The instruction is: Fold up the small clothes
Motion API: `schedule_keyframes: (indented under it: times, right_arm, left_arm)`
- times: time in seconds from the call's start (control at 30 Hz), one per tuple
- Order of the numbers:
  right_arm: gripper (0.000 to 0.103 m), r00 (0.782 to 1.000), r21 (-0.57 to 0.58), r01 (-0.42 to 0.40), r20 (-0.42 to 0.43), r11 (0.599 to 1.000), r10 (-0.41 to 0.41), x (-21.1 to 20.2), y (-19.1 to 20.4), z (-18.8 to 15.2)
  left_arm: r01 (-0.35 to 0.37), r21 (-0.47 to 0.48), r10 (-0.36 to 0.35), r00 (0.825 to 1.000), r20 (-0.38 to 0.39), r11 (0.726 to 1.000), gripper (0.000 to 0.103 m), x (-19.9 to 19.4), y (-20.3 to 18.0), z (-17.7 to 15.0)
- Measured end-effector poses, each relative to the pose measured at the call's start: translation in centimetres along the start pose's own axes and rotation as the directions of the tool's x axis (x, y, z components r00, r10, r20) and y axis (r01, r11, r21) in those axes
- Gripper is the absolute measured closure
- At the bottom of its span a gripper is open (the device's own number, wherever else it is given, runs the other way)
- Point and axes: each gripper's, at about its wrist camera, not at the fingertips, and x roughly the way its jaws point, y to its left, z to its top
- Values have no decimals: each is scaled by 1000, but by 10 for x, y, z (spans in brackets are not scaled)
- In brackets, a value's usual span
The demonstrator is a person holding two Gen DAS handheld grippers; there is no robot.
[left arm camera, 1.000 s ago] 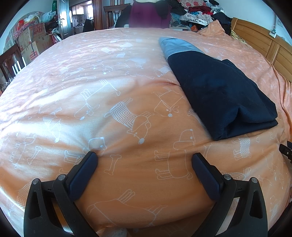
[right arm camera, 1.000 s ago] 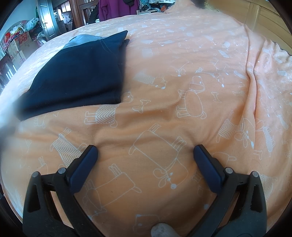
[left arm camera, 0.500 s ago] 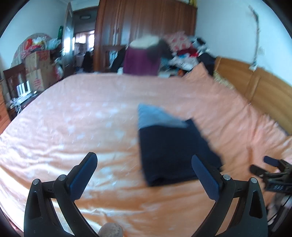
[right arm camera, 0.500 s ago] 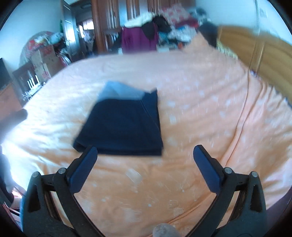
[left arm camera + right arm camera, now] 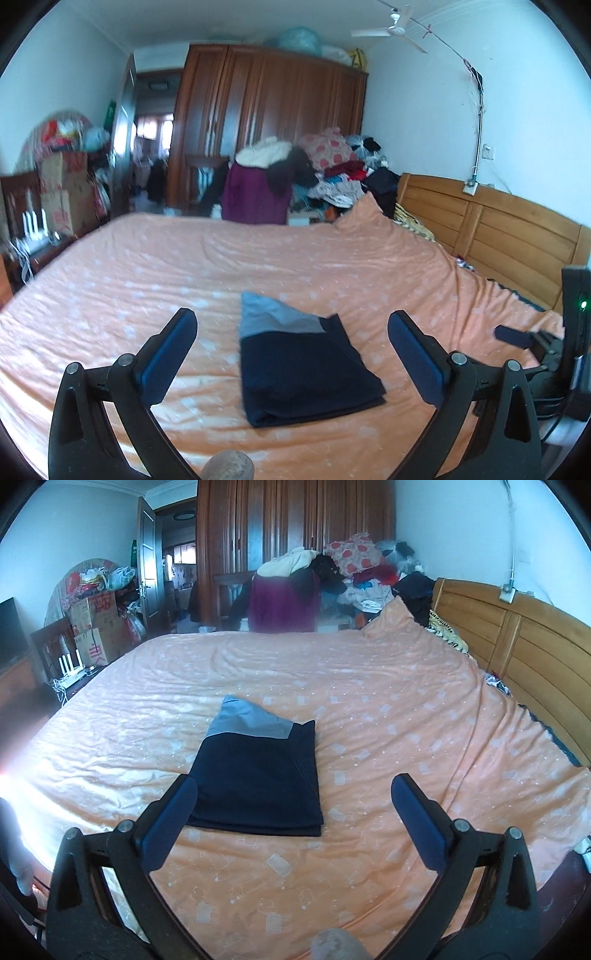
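Folded navy garment [image 5: 258, 775] on orange bed sheet [image 5: 388, 720], both hand-held grippers [image 5: 291, 354] [image 5: 293, 812] spread wide, empty; careless regrasp risks unfolding.

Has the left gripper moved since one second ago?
Yes. The left gripper has pulled back and up from the bed; the folded garment now looks smaller.

Both wrist cameras look from above the bed's [image 5: 110, 280] near edge toward the wardrobe [image 5: 295, 535] — both show the folded cloth [image 5: 258, 786].
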Motion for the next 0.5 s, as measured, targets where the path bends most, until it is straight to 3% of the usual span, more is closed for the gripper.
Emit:
schedule_keyframes:
  times: [0.13,0.5]
  right_arm:
    - [0,1000,10,9,-6,1000,-9,-6,1,-2]
    - [0,1000,7,-1,-12,1000,1,-13,4,-5]
  left_arm:
    - [-60,23,60,998,-1,998,0,-9,-5,6]
    - [-44,33,46,998,-52,998,0,-7,-4,2]
